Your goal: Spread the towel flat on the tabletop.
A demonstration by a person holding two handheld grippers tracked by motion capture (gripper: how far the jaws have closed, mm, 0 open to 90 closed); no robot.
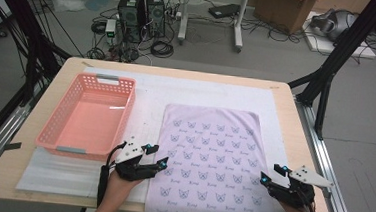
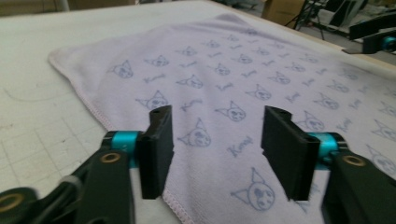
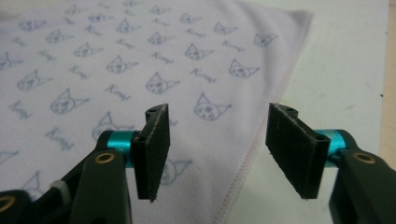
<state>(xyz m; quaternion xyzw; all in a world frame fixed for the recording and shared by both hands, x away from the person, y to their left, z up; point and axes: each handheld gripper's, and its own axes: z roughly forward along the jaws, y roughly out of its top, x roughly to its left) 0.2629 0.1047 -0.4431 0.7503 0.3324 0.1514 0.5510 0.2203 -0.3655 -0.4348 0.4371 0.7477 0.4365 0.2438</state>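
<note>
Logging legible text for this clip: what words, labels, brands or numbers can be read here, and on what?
Cloth: a short cursive word repeats between the cat-face prints; it seems to start with "K", but is too blurred to read for sure.
Basket: no text seen.
Cardboard box on the floor: nothing legible.

My bench (image 1: 285,118) is a pale wooden top with rounded corners, and a white mat (image 1: 151,96) covers most of it. Straight on that mat, between my left hand-held gripper (image 1: 156,155) and my right hand-held gripper (image 1: 272,174), a lilac cloth (image 1: 212,158) printed with little cat faces lies flat and spread out, its near edge reaching the bench's front edge. Beyond my left hand-held gripper and to its outer side, a pink plastic basket (image 1: 49,126) sits on the mat, apart from the cloth.
</note>
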